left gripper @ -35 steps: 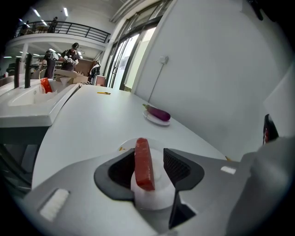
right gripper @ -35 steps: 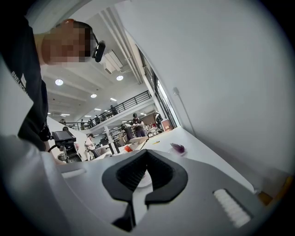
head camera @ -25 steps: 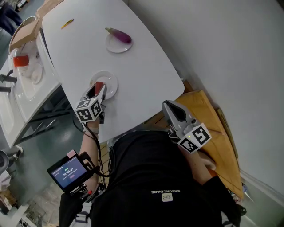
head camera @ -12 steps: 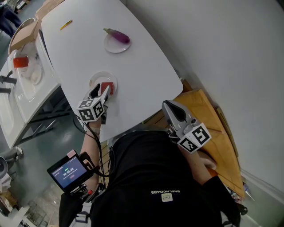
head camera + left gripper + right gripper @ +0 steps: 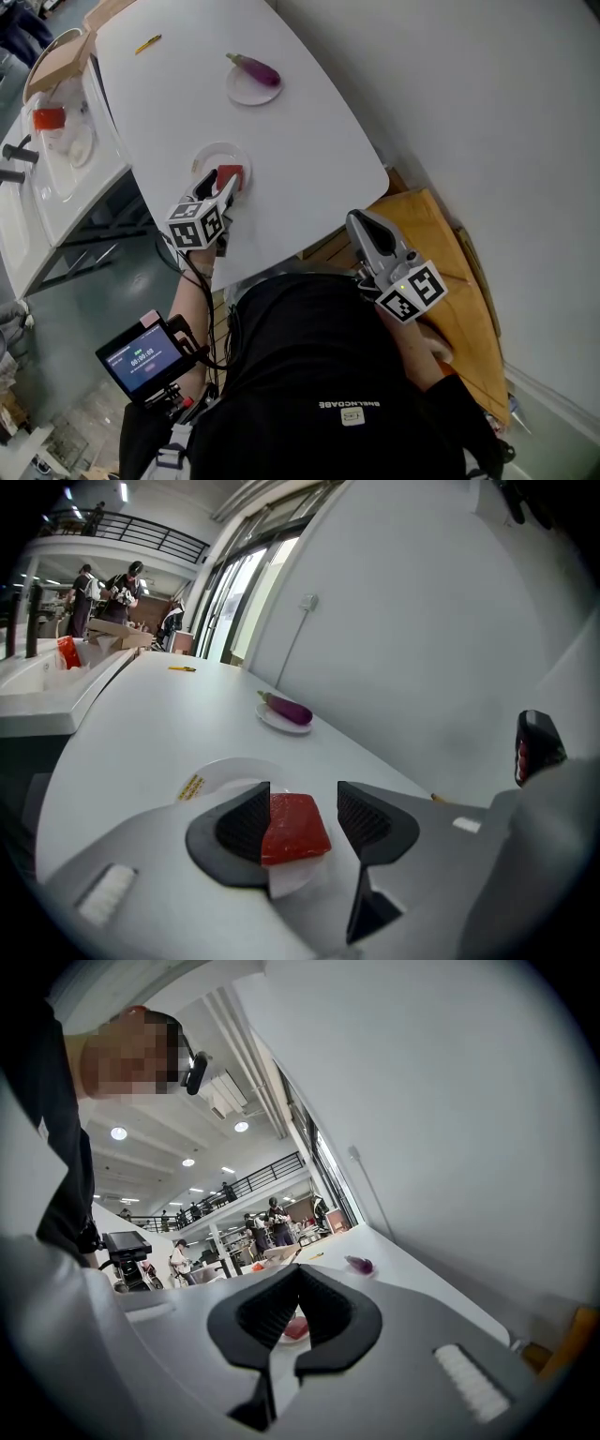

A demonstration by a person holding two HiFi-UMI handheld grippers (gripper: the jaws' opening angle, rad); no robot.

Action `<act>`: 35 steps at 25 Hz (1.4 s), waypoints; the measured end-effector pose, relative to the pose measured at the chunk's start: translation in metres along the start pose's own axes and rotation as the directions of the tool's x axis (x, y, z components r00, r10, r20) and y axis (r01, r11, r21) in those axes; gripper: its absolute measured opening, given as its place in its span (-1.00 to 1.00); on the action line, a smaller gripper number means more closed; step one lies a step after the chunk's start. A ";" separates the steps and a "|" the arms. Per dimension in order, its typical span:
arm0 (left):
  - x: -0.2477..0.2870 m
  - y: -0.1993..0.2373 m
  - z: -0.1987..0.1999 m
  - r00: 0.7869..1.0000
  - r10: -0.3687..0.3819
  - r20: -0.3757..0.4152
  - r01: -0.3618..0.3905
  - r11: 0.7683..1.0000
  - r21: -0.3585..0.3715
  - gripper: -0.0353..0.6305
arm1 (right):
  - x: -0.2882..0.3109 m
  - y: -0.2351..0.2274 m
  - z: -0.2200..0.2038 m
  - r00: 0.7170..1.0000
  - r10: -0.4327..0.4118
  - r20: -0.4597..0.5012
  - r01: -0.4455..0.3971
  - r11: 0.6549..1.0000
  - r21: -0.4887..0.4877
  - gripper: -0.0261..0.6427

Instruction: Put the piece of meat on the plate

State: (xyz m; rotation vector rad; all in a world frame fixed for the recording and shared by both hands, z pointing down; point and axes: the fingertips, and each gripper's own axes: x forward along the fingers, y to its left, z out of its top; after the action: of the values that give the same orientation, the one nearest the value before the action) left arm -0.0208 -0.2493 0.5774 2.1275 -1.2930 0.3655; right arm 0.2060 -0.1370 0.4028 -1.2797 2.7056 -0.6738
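Observation:
A red piece of meat [image 5: 231,176] lies on the near right edge of a small white plate [image 5: 211,157] on the white table. My left gripper [image 5: 217,190] stands just behind it, open. In the left gripper view the meat [image 5: 295,829] lies between the pads, close against the left one, with a gap to the right one, and the plate [image 5: 225,772] shows beyond. My right gripper [image 5: 359,217] hangs off the table's near corner, shut with nothing held; in the right gripper view its jaws [image 5: 298,1274] meet at the tips.
A second plate [image 5: 246,89] with a purple eggplant [image 5: 255,67] sits farther back on the table [image 5: 309,141]. A yellow pen [image 5: 146,43] lies at the far end. A white sink unit [image 5: 56,159] flanks the left, a brown board [image 5: 450,262] the right.
The left jaws have spread and let go of the meat, which now rests on the plate's edge. The left gripper has drawn back a little. The right gripper has not moved.

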 end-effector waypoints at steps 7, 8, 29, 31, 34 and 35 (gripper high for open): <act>-0.003 0.010 -0.002 1.000 0.022 0.012 -0.022 1.000 -0.005 -0.22 | 0.022 -0.006 -0.009 0.999 0.037 0.003 -0.037 0.999 0.025 -0.91; -0.003 0.014 -0.004 0.999 0.029 0.016 -0.029 1.000 -0.006 -0.23 | 0.028 -0.007 -0.013 0.999 0.050 -0.001 -0.050 0.998 0.031 -0.91; -0.219 -0.024 0.007 0.935 0.214 0.282 -0.174 0.971 -0.162 -0.85 | 0.073 0.137 -0.020 0.885 0.449 -0.124 -0.442 0.893 0.078 -0.91; -0.229 -0.018 0.000 0.923 0.234 0.304 -0.189 0.967 -0.168 -0.85 | 0.089 0.148 -0.040 0.857 0.495 -0.146 -0.486 0.869 0.093 -0.91; -0.240 -0.008 -0.013 0.907 0.264 0.328 -0.212 0.959 -0.187 -0.85 | 0.109 0.162 -0.067 0.815 0.552 -0.178 -0.540 0.834 0.114 -0.91; -0.248 -0.008 -0.016 0.902 0.273 0.335 -0.215 0.956 -0.201 -0.85 | 0.112 0.170 -0.071 0.804 0.565 -0.186 -0.553 0.825 0.117 -0.91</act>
State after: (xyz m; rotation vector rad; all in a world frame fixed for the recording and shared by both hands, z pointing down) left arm -0.1323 -0.0627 0.4576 1.9567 -1.7462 -0.0359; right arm -0.0062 -0.1013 0.4087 -0.3465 2.9743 -0.8297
